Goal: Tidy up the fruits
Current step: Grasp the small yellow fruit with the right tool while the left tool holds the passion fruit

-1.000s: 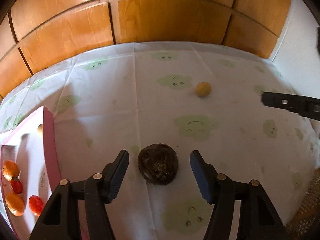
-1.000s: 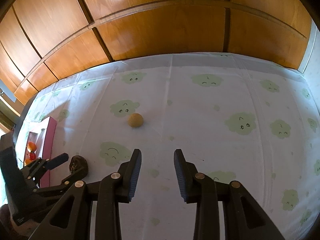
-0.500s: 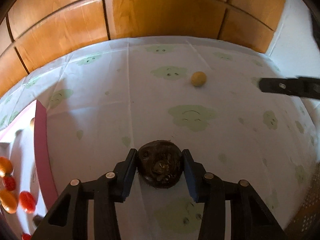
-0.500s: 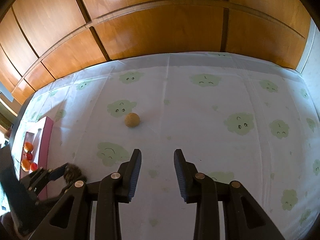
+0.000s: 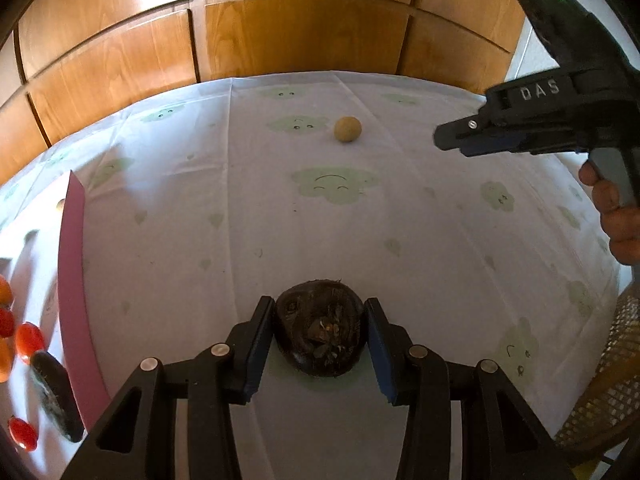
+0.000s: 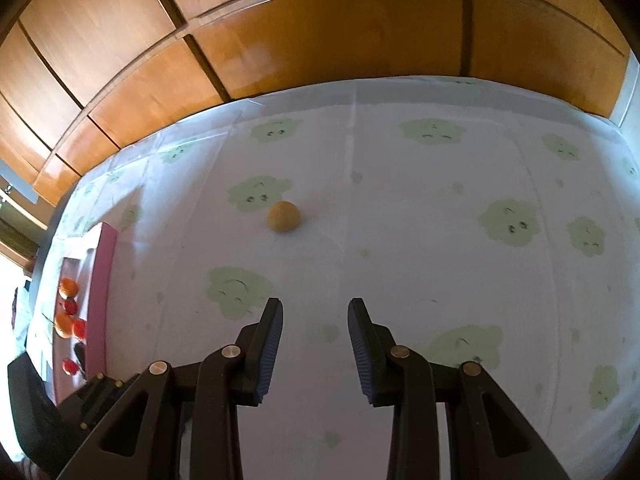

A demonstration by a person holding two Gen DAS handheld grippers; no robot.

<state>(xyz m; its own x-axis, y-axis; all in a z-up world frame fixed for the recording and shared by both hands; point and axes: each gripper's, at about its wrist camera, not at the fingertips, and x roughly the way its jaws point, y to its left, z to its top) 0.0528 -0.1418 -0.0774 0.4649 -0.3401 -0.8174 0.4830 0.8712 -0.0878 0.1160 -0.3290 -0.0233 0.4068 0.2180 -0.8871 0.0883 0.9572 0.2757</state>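
Two blue pads of my left gripper (image 5: 319, 334) press against the sides of a dark brown, rough-skinned fruit (image 5: 320, 334), clamping it between them; whether it is lifted off the tablecloth (image 5: 240, 220) I cannot tell. My right gripper (image 6: 315, 338) hangs over the cloth with its fingers apart and nothing between them. Ahead of both grippers, well apart from either, a small round tan fruit (image 6: 283, 216) sits on the cloth just beside a green cloud print. Off to my left a pink-edged tray (image 5: 74, 280) holds orange fruits (image 6: 68, 287) and red fruits (image 5: 29, 339), with another dark fruit (image 5: 54, 396) at its near end. The cloth is white with smiling green clouds, and wooden cabinet doors (image 5: 280, 32) stand behind the table.
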